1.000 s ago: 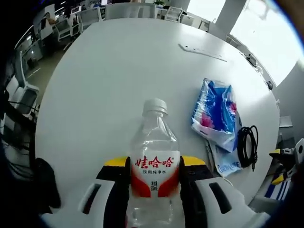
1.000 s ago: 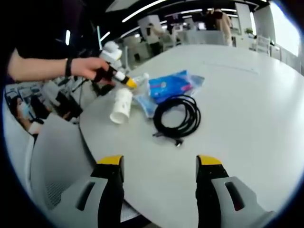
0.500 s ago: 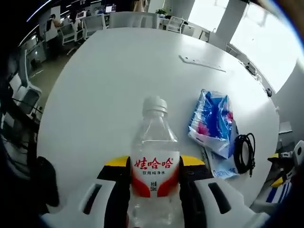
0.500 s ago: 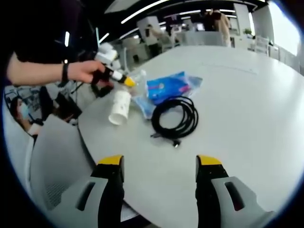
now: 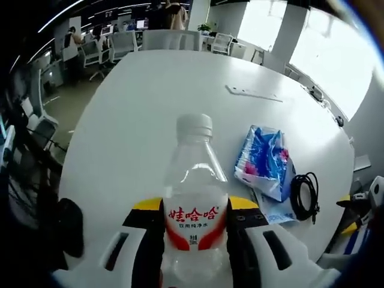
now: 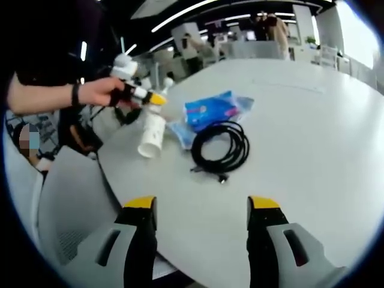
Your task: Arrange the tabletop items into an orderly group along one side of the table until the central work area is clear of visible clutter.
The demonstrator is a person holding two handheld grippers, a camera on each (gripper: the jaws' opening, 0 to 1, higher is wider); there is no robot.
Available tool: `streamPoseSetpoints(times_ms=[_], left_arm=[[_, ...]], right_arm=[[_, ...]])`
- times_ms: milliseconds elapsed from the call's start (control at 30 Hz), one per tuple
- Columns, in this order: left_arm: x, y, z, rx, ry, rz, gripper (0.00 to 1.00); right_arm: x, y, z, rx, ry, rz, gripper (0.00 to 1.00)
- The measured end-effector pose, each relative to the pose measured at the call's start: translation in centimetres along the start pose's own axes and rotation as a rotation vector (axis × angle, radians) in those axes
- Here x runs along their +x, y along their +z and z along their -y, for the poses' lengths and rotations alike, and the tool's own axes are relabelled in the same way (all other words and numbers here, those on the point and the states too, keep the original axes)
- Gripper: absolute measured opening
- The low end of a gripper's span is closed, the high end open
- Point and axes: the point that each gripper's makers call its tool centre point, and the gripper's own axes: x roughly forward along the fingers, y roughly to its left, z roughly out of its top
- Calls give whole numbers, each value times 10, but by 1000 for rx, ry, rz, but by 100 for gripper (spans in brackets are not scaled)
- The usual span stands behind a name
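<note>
A clear water bottle (image 5: 193, 198) with a white cap and a red label stands between the jaws of my left gripper (image 5: 195, 223), which is shut on it. In the right gripper view the same bottle (image 6: 152, 129) hangs tilted near the table's edge, gripped by the left gripper (image 6: 144, 96) in a person's hand (image 6: 102, 93). A blue plastic bag (image 5: 264, 159) and a coiled black cable (image 5: 305, 195) lie to the right on the white round table (image 5: 150, 108). My right gripper (image 6: 202, 210) is open over the table edge, short of the cable (image 6: 223, 147) and the bag (image 6: 210, 109).
A white-and-blue flat packet (image 5: 277, 210) lies under the bag's near end. A thin white strip (image 5: 255, 94) lies far across the table. A grey chair (image 6: 66, 204) stands by the table edge. Office chairs (image 5: 168, 39) and desks line the far side.
The left gripper has lifted the bottle, so the table now looks farther below it. In the right gripper view the hand and bottle have risen a little. The right gripper has barely moved.
</note>
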Motion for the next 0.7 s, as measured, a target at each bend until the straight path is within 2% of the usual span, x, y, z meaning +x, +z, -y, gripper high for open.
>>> streamPoseSetpoints(times_ms=[700], left_arm=[[-31,-9,-2,15,21,66,38]], right_arm=[[1,-3,-6,-1,8,11,59]])
